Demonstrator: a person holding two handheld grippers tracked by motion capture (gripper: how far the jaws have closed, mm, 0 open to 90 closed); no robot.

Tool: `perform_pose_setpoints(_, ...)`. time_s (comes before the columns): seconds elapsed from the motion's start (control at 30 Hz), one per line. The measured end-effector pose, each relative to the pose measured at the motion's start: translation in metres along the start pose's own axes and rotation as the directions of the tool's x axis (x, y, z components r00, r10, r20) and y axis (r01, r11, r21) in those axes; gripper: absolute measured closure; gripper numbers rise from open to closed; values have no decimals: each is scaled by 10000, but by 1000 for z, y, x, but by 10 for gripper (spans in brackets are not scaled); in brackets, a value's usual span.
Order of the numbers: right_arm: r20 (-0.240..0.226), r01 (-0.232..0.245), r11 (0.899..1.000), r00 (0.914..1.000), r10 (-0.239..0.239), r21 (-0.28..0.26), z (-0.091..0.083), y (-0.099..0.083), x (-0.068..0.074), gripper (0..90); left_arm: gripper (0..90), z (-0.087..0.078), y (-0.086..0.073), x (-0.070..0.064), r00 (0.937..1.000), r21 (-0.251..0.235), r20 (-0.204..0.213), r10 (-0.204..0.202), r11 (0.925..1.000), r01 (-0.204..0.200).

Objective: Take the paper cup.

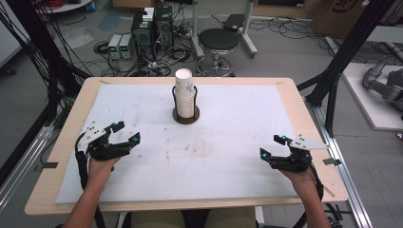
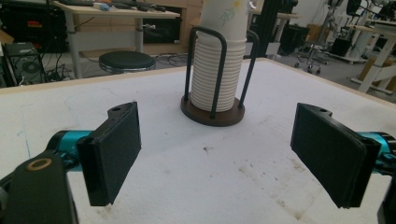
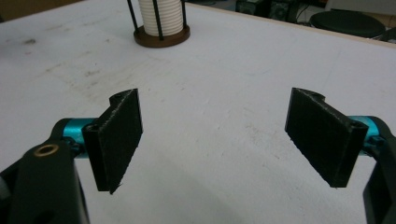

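Observation:
A stack of white paper cups (image 1: pixel 184 92) stands upright in a black wire holder on a round brown base (image 1: pixel 185 116), at the far middle of the white mat (image 1: pixel 228 142). The same cup stack (image 2: pixel 217 70) rises ahead of my left gripper (image 2: pixel 217 154), whose jaws stand wide apart with nothing between them. In the high view my left gripper (image 1: pixel 126 132) rests at the mat's left side. My right gripper (image 1: pixel 271 146) sits at the mat's right side, open and holding nothing. From the right gripper view (image 3: pixel 215 140) the cup stack (image 3: pixel 161 16) is far off at the top.
The mat lies on a wooden table (image 1: pixel 71 123). Faint brown stains mark the mat's middle (image 1: pixel 197 147). Behind the table stand a black stool (image 1: pixel 217 40), computer boxes (image 1: pixel 152 28) and tangled cables on the floor. Black frame posts (image 1: pixel 342 61) rise at the right.

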State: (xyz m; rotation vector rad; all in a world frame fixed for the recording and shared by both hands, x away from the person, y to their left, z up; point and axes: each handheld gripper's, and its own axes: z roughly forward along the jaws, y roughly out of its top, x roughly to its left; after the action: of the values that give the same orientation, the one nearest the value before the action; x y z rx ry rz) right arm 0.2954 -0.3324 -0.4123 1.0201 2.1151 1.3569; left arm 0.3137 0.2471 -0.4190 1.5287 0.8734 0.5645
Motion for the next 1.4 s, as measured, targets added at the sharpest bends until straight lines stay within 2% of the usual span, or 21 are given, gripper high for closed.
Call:
perform_pose_setpoints(0.07, -16, 30, 10000, 10000, -30, 4, 1, 1, 2, 194, 163, -1, 3, 0, 10000, -180, 73, -62, 9998, 64)
perform_pose_setpoints(0.23, -26, 111, 9999, 9999, -111, -130, -2, 2, 6, 194, 163, 0, 4, -1, 9997, -119, 225, -70, 9999, 73)
perform_pose_setpoints(0.27, -34, 9, 9999, 10000, -9, -119, -3, 2, 6, 194, 163, 1, 6, -1, 9997, -107, 248, -69, 9999, 72)
perform_pose_setpoints(0.47, -76, -64, 9998, 10000, 62, -200, -4, 3, 5, 194, 163, 10, 24, -2, 9983, -313, 577, 50, 9995, -32)
perform_pose_setpoints(0.63, -50, -54, 9998, 10000, 53, -192, -5, 2, 5, 194, 163, 27, 40, -5, 9948, -277, 1010, 128, 9996, -101)
perform_pose_setpoints(0.73, -67, -66, 9998, 10000, 64, -166, -5, 3, 6, 194, 163, 34, 48, -6, 9936, -308, 1105, 243, 9993, -211)
perform_pose_setpoints(0.77, -67, -52, 9999, 10000, 51, -162, -4, 3, 6, 194, 163, 41, 57, -8, 9916, -292, 1259, 307, 9992, -272)
perform_pose_setpoints(0.87, -93, -6, 9999, 10000, 4, -155, -4, 3, 6, 194, 163, 48, 66, -10, 9900, -282, 1355, 390, 9990, -355)
perform_pose_setpoints(0.93, -136, -27, 9999, 9999, 25, -134, -4, 3, 6, 194, 163, 60, 79, -11, 9876, -237, 1480, 526, 9985, -496)
perform_pose_setpoints(1.07, -149, -30, 9999, 9999, 28, -135, -4, 3, 6, 194, 163, 75, 95, -10, 9847, -156, 1683, 458, 9989, -438)
perform_pose_setpoints(1.17, -146, -45, 9999, 9999, 42, -164, -5, 3, 5, 194, 163, 81, 100, -10, 9838, -36, 1755, 371, 9993, -371)
perform_pose_setpoints(1.4, -176, -32, 9998, 9998, 29, -171, -4, 3, 5, 194, 163, 102, 112, -9, 9839, 333, 1730, 449, 9981, -514)
